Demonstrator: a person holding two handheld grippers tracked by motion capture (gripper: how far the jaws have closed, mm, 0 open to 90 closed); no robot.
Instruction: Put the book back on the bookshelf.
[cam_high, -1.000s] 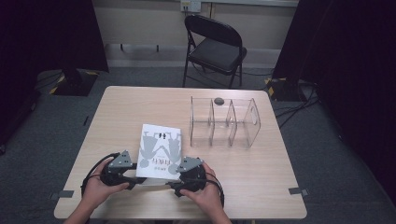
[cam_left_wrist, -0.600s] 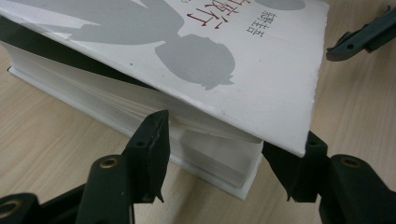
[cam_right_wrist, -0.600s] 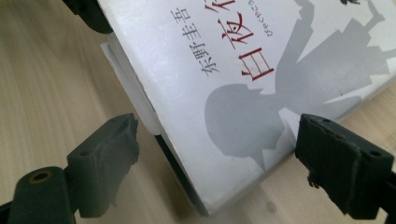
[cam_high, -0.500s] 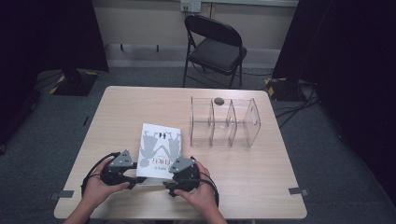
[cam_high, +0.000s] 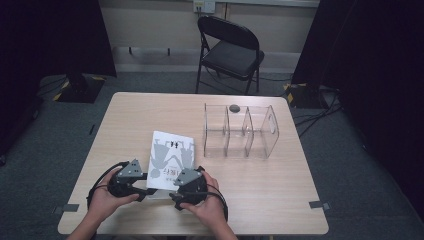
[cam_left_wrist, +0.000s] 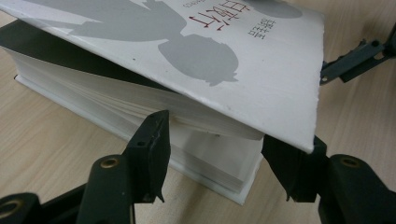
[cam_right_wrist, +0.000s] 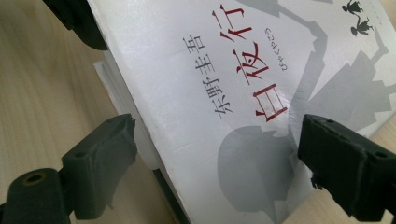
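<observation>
A thick white book (cam_high: 171, 157) with grey silhouettes and red lettering lies flat near the table's front edge. My left gripper (cam_high: 149, 190) sits at the book's near left corner. In the left gripper view that corner (cam_left_wrist: 233, 182) is between the jaws of my left gripper (cam_left_wrist: 224, 154); both touch the page block and the cover (cam_left_wrist: 261, 79) stands lifted above them. My right gripper (cam_high: 186, 174) is at the near right corner. In the right gripper view my right gripper (cam_right_wrist: 217, 140) stands wide open around the cover (cam_right_wrist: 224, 84) without pressing it.
A clear acrylic organizer (cam_high: 241, 131) with several compartments stands on the wooden table (cam_high: 280, 200) to the book's right and farther back, a small dark round thing (cam_high: 234, 107) behind it. A black folding chair (cam_high: 227, 50) is beyond the table.
My right gripper has slid left along the near edge to the book's right corner. The left gripper and the book have stayed put.
</observation>
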